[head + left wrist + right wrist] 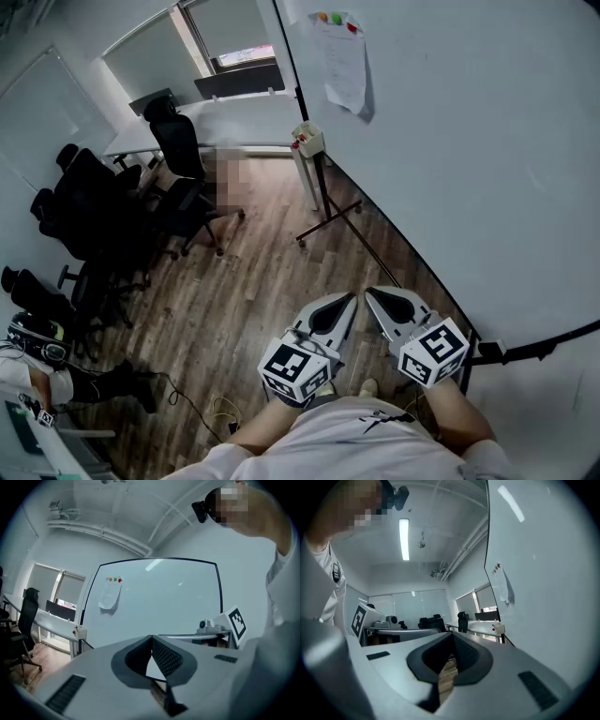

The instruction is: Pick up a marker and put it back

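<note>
No single marker can be made out. A small white holder [307,139] with red and green dots hangs at the whiteboard's [469,141] left edge; it also shows as the holder [79,631] in the left gripper view and the holder [499,628] in the right gripper view. I hold both grippers close to my body, low over the floor and well short of the board. My left gripper [350,298] is shut with nothing in it, its tips meeting in the left gripper [152,638] view. Beside it my right gripper [370,292] is also shut and empty, as the right gripper [452,634] view shows.
A paper sheet [345,61] hangs on the board under coloured magnets [336,19]. The board's wheeled stand leg [328,217] reaches over the wood floor. Black office chairs [183,178] and a white desk [225,127] stand at the left. Cables [220,412] lie near my feet.
</note>
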